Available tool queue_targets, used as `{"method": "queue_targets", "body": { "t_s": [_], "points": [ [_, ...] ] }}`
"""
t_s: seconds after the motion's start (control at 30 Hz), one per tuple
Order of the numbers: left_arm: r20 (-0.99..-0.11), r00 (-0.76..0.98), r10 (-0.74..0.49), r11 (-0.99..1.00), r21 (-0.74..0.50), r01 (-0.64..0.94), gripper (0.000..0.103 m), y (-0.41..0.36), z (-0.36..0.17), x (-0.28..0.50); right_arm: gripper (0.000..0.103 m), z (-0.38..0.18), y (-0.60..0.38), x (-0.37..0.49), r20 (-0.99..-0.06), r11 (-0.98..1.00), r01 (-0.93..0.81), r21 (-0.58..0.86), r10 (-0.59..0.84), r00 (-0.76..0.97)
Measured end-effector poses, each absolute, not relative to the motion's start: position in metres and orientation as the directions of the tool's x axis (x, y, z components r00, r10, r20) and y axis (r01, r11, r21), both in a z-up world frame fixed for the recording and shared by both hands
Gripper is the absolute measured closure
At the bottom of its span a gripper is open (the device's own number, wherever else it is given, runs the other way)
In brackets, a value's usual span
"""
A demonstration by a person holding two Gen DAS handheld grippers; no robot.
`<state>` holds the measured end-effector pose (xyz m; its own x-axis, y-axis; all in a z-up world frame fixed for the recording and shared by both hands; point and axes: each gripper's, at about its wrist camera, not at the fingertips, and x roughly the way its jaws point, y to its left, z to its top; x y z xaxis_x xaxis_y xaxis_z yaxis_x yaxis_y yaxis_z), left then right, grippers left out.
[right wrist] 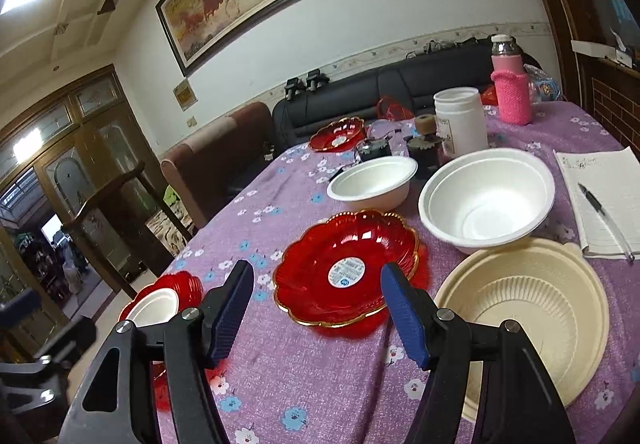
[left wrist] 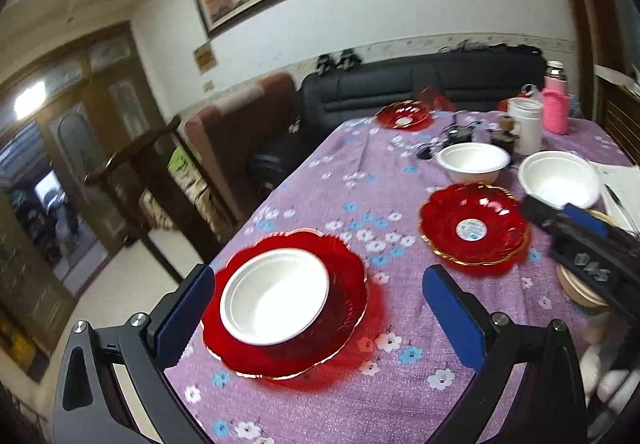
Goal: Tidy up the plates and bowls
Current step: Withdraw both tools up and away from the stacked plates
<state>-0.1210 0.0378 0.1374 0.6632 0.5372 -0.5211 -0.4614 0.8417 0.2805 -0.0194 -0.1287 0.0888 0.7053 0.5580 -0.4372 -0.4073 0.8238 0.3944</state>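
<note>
A white bowl (left wrist: 276, 294) sits in a red scalloped plate (left wrist: 344, 328) near the table's left edge. My left gripper (left wrist: 318, 282) is open and empty, its jaws spread either side of that plate. A second red plate (right wrist: 348, 268) lies mid-table, empty. My right gripper (right wrist: 318, 280) is open and empty just in front of it. Two white bowls (right wrist: 372, 178) (right wrist: 486, 200) stand behind the plate. A cream bowl (right wrist: 532, 308) sits at the right. A third red plate (right wrist: 338, 134) lies at the far end.
The table wears a purple flowered cloth (right wrist: 304, 364). At the far end stand a white tub (right wrist: 460, 120), a pink-sleeved bottle (right wrist: 510, 84) and small clutter. A notepad with a pen (right wrist: 600, 200) lies at the right. A wooden chair (left wrist: 132, 156) stands left of the table.
</note>
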Motion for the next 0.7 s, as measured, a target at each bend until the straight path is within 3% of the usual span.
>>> {"method": "queue_targets", "body": {
  "t_s": [0.33, 0.7],
  "points": [
    [-0.678, 0.549, 0.489, 0.822, 0.147, -0.551, 0.0, 0.073, 0.105, -0.115, 0.032, 0.09, -0.139, -0.014, -0.427, 0.786, -0.402, 0.469, 0.601, 0.676],
    [-0.707, 0.548, 0.446, 0.836, 0.111, -0.538, 0.0, 0.078, 0.093, -0.108, 0.032, 0.089, -0.136, -0.013, -0.437, 0.789, -0.406, 0.462, 0.6, 0.67]
  ]
}}
